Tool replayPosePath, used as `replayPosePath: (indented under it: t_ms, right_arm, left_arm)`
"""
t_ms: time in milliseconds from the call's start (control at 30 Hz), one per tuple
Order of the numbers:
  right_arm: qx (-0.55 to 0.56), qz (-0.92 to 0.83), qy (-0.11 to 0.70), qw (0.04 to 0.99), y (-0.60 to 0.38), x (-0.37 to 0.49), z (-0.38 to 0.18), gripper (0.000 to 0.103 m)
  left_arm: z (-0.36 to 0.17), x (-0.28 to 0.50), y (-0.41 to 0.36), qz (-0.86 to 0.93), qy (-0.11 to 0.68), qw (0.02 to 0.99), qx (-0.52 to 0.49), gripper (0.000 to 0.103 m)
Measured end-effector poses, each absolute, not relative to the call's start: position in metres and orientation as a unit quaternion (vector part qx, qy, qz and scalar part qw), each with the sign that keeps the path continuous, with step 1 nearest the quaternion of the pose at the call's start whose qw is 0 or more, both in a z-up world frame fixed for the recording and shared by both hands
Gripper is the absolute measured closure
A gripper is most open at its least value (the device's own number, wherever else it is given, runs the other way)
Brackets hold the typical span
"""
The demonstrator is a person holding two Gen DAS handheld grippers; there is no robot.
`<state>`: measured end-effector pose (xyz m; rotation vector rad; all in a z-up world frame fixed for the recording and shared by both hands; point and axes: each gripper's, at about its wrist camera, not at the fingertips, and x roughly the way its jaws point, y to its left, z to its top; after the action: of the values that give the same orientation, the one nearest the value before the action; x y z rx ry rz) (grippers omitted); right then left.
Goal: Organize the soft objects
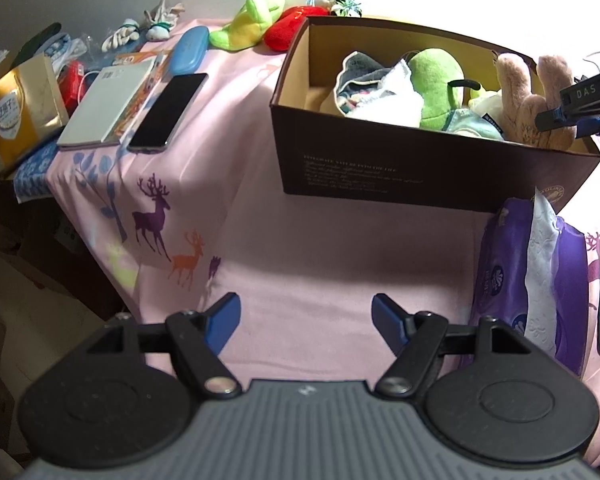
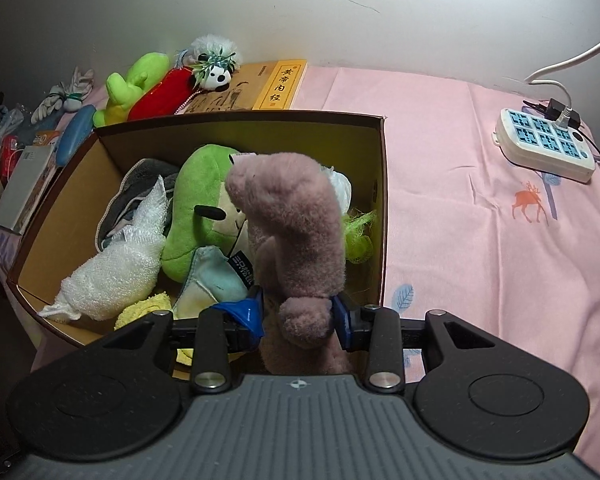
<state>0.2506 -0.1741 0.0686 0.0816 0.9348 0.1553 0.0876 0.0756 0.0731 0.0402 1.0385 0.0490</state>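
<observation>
Right tool [image 2: 298,312] is clamped on a pink plush toy [image 2: 296,236], gripped low so its body hangs over the box [image 2: 380,208] at frame centre, evidently for dropping in among the green plush [image 2: 196,216] and white towel [image 2: 112,276]. Left tool [image 1: 306,320], lower centre, stands released and empty above the pink sheet [image 1: 320,248]. Loose toys [image 2: 140,88] remain upper left.

Plush toys [image 2: 196,216] in box [image 2: 240,120]

Black-armed left gripper [image 1: 306,322] and right gripper [image 2: 299,314], blue jaws, ribbed grey bodies, silver screws.
</observation>
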Motion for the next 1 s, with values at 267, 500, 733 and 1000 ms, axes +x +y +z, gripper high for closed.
replayPosePath:
  t_ms: [267, 500, 733, 1000]
  right_arm:
    - [0.056, 0.084, 0.417, 0.903, -0.175, 0.223, 0.09, 0.083]
    - [0.066, 0.097, 0.393, 0.912, -0.172, 0.193, 0.102, 0.083]
    - [0.068, 0.095, 0.381, 0.917, -0.172, 0.162, 0.102, 0.083]
    - [0.086, 0.093, 0.374, 0.919, -0.178, 0.13, 0.098, 0.082]
  left_arm:
    - [0.076, 0.095, 0.067, 0.006, 0.489, 0.871, 0.037, 0.029]
    - [0.08, 0.103, 0.057, -0.006, 0.48, 0.876, 0.052, 0.028]
    - [0.081, 0.112, 0.046, -0.017, 0.475, 0.878, 0.059, 0.027]
    - [0.079, 0.118, 0.028, -0.031, 0.48, 0.874, 0.075, 0.026]
